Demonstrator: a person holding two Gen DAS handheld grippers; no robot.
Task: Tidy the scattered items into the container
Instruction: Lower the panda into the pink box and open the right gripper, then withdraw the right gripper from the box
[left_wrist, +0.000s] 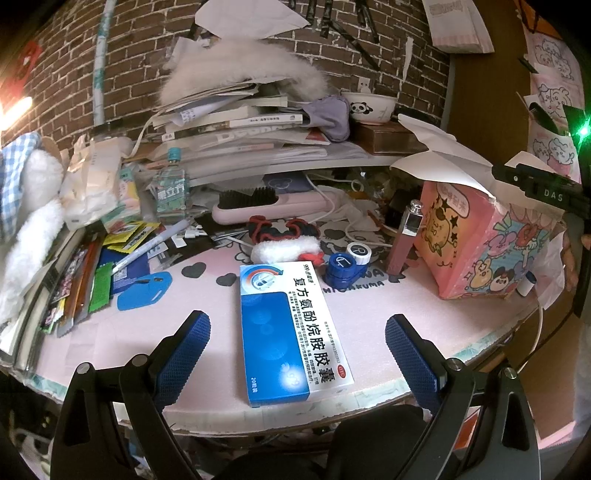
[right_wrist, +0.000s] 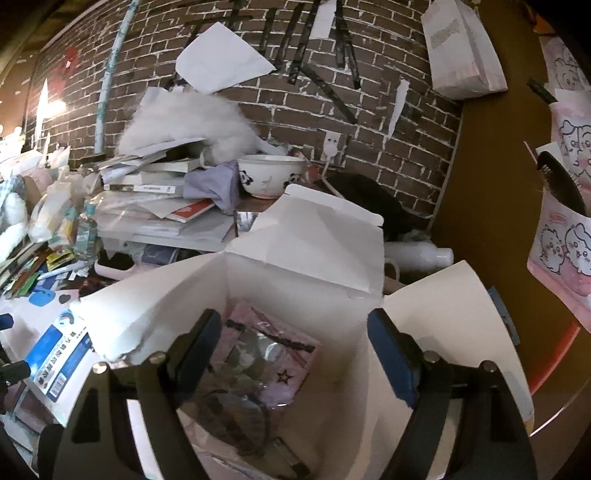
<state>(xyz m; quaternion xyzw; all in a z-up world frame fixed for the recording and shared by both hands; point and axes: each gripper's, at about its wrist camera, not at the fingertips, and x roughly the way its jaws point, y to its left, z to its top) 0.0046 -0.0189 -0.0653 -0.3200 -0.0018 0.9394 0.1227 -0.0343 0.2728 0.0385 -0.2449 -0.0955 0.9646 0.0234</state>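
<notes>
Left wrist view faces desk; right overlooks box; both show medicine carton.

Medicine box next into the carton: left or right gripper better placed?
Left. The left gripper is open with the medicine box lying between its fingers on the mat. The right gripper is open and empty above the carton.
</notes>
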